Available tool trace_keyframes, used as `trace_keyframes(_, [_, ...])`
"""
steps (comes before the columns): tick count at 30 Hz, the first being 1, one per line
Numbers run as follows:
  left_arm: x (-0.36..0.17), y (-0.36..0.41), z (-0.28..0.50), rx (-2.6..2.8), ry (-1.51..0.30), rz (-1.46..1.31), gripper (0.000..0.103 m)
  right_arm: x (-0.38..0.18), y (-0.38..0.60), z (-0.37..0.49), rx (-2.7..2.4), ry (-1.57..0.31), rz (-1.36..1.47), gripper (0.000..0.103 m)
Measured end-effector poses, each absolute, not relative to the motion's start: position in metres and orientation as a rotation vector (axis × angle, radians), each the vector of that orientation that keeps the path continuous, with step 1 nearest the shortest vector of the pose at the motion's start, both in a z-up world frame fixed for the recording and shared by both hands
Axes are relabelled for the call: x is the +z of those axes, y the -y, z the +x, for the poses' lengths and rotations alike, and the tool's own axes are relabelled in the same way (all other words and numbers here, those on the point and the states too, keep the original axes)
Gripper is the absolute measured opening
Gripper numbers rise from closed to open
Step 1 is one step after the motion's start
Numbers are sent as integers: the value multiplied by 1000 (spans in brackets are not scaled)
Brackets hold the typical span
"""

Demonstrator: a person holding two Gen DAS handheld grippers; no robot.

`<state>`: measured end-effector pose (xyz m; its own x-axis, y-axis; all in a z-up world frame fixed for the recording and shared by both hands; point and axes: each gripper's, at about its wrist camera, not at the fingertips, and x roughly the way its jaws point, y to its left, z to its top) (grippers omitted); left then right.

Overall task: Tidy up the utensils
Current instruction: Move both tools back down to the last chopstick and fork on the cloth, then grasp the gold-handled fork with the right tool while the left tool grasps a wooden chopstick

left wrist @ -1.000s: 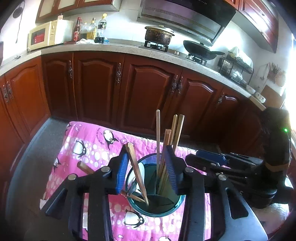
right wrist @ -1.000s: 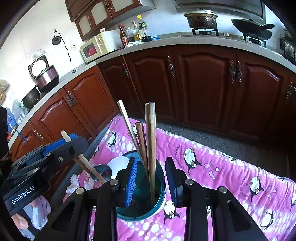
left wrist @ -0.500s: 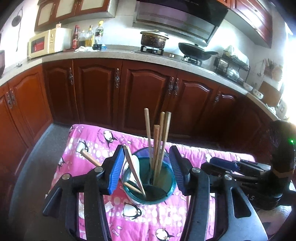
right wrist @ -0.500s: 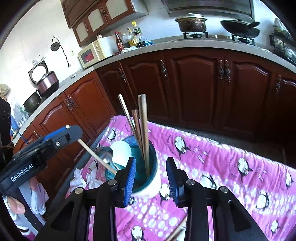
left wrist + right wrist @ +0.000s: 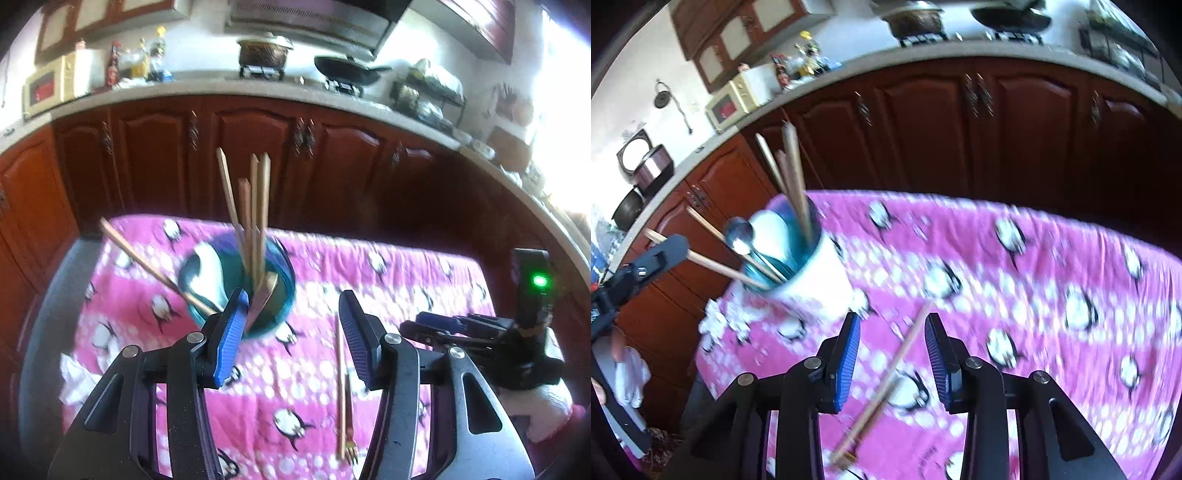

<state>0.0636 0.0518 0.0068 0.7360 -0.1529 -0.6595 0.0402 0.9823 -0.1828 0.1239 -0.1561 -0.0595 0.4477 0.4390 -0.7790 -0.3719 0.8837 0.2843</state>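
both grippers are backing away from the cup (image 5: 236,284), so the right gripper (image 5: 892,354), jaws spread, is lining up over the chopsticks (image 5: 886,391) lying on the pink cloth (image 5: 1034,295); the left gripper (image 5: 291,336) is wide open, holding nothing.

Wooden chopsticks (image 5: 255,206), glossy holder (image 5: 809,273), soft cloth (image 5: 1015,280).

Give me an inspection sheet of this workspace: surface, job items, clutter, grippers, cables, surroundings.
Surface: pink penguin cloth covers the table.
Job's things: teal utensil cup holds upright chopsticks, a white spoon and a metal spoon; loose chopsticks lie flat on the cloth.
Clutter: crumpled white tissue at the cloth's edge.
Grippers: left gripper open, empty; right gripper open, above the loose chopsticks, not touching.
Cables: nothing seen.
Surroundings: wooden cabinets, microwave, pot and wok.
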Motion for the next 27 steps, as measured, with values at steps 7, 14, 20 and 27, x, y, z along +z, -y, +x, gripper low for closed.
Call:
trace_keyframes(7, [-32,-38,60,-142,-839,-168,51,-127,166,118,483,-1126,94,34])
trace_keyframes(14, [-52,-31,61,-157,-897,-171,51,-153,139,106,557,-1190,99,25])
trace_keyframes(20, [-53,-40,63,-144,-894,-191,51,-165,113,105,537,-1215,24,21])
trace_keyframes(27, [-56,-45,64,-138,-903,-216,51,-168,106,115,517,-1221,65,15])
